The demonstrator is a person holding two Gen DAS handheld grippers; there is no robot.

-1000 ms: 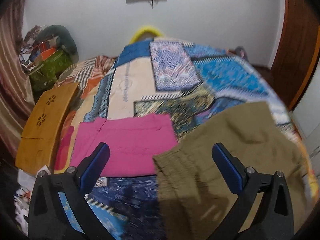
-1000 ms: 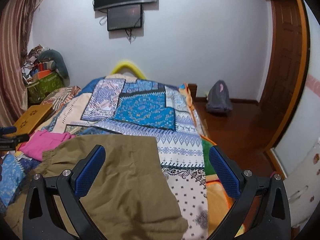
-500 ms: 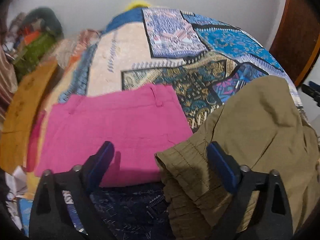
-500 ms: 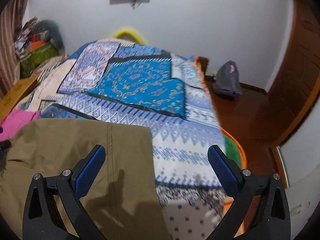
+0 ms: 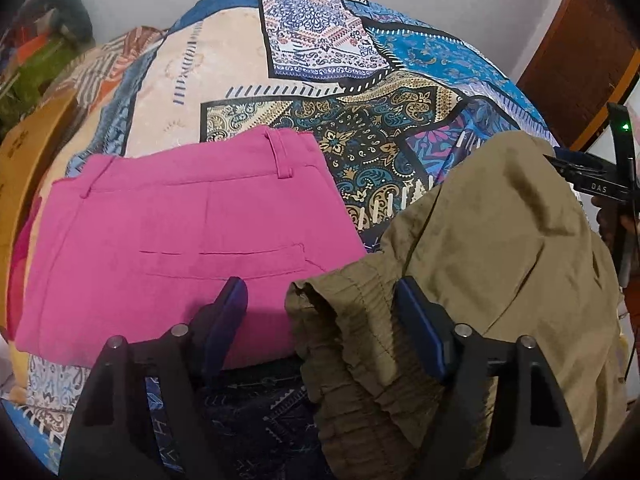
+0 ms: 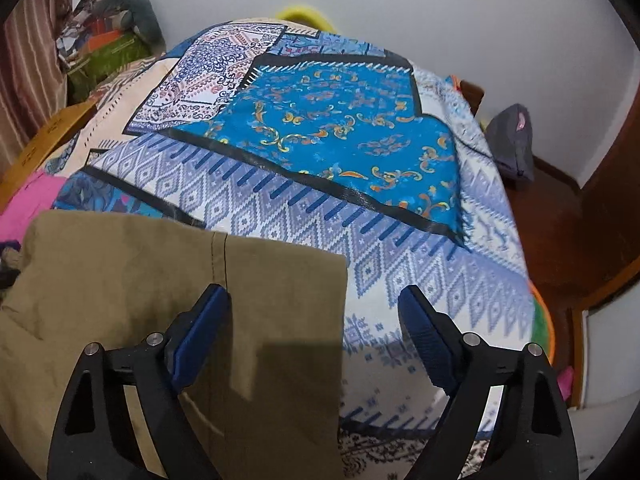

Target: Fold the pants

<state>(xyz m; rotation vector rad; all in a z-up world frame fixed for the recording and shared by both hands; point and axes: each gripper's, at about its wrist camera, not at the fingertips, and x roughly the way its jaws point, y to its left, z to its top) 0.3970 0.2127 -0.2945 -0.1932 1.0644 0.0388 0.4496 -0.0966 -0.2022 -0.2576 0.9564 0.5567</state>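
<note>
The olive pants (image 5: 492, 248) lie on the near right part of the bed (image 5: 224, 80), over its patchwork cover. Their gathered waistband (image 5: 344, 320) sits at the near left end, and their straight hem (image 6: 280, 248) reaches toward the right side of the bed.

The left gripper (image 5: 320, 312) is spread wide. The waistband sits between its blue fingers (image 5: 228, 320), and neither pad presses on the cloth.

The right gripper (image 6: 314, 320) is also spread wide over the hem corner. Its left finger is above the cloth near the seam (image 6: 226, 256), its right one over the bare cover.

Folded pink pants (image 5: 176, 240) lie just left of the olive pair, their edges nearly meeting. A wooden board (image 5: 24, 160) lies along the bed's far left edge.
</note>
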